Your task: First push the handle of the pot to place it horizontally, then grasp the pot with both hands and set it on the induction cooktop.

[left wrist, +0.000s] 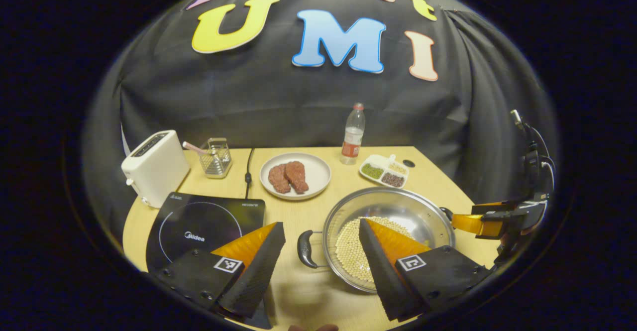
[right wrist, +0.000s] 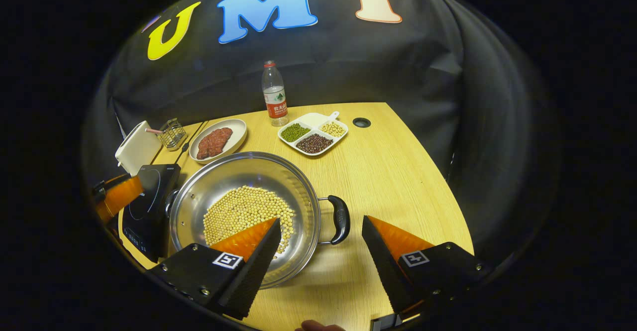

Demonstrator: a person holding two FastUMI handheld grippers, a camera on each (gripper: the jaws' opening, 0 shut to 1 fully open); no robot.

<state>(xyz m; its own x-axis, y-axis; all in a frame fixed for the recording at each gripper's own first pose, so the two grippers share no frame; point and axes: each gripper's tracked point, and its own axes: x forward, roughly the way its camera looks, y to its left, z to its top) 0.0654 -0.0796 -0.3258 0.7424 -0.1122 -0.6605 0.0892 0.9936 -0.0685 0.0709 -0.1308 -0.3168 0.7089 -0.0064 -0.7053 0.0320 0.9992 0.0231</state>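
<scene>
The pot (right wrist: 244, 211) is sitting near the tabletop's (right wrist: 398, 171) front edge, holding pale beans (right wrist: 246, 211) — its two black handles (right wrist: 341, 219) lying level, one to each side. The induction cooktop (left wrist: 204, 226) is lying just beside it, at the front left corner. The left gripper (left wrist: 321, 251) is hanging spread wide, its fingers either side of the left handle (left wrist: 306, 249). The right gripper (right wrist: 321, 249) is gaping too — around the right handle, touching nothing. A plate of meat (left wrist: 295, 175) and a bottle (left wrist: 353, 134) are standing toward the back edge.

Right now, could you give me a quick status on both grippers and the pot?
Left gripper open, straddling left handle. Right gripper open at right handle. Pot on table beside cooktop. Nothing in the way.
</scene>
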